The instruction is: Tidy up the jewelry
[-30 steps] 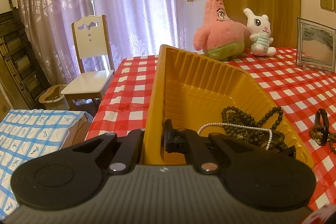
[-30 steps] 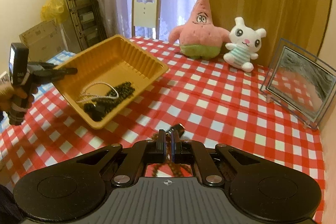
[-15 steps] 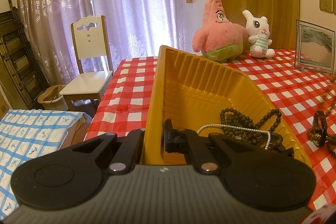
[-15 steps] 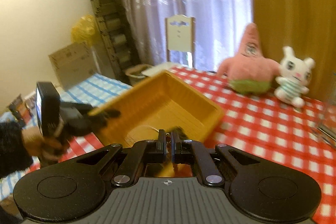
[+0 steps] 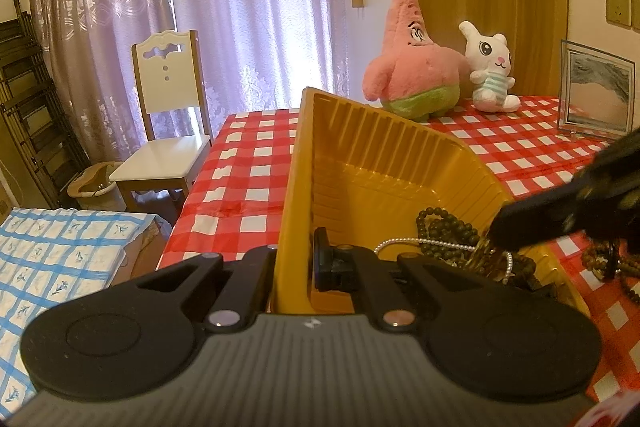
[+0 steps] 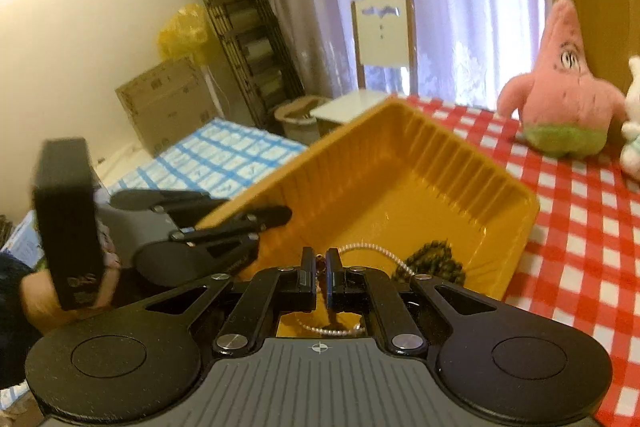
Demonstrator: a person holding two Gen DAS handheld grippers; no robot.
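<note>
My left gripper (image 5: 294, 267) is shut on the rim of the yellow tray (image 5: 384, 183) and holds it tilted; it shows in the right wrist view (image 6: 240, 223) gripping the tray (image 6: 400, 187). Dark beads (image 5: 444, 231) and a pearl string (image 5: 404, 242) lie in the tray's low end, also seen in the right wrist view (image 6: 436, 259). My right gripper (image 6: 318, 277) hovers over the tray, its jaws a small gap apart with a thin piece of jewelry (image 6: 320, 259) between them. It shows blurred in the left wrist view (image 5: 520, 227). More dark beads (image 5: 612, 263) lie on the table.
The table has a red checked cloth (image 5: 256, 163). A pink star plush (image 5: 412, 67), a white rabbit plush (image 5: 490, 71) and a picture frame (image 5: 596, 95) stand at the far side. A white chair (image 5: 168, 115) stands beyond the table's left edge.
My right gripper has moved left from above the table to over the tray, carrying the jewelry. Its jaws have opened slightly. The left gripper keeps the tray tilted.
</note>
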